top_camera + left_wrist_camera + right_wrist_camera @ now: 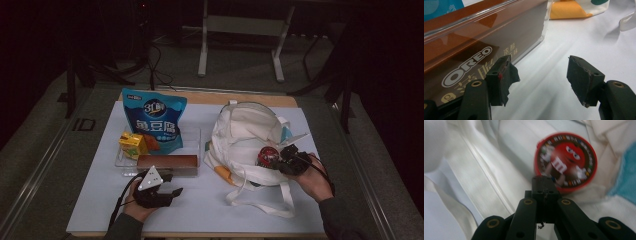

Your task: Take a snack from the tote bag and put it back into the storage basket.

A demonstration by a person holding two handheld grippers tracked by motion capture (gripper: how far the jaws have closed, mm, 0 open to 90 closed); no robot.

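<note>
Right gripper [544,182] jaws together, at red M&M's tin [566,161] in tote bag [240,135]; left gripper [541,77] jaws apart, empty, beside Oreo box [474,50]

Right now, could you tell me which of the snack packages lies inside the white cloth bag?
The round red M&M's tub; the other snacks sit in the clear tray.

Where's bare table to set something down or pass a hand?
Free: the white table cover along the near edge, between the left gripper and the tote bag's straps, and the strip left of the clear tray. Crowded: the tray, packed with the blue snack bag, yellow carton and Oreo box; the right gripper at the M&M's tub on the bag.
</note>
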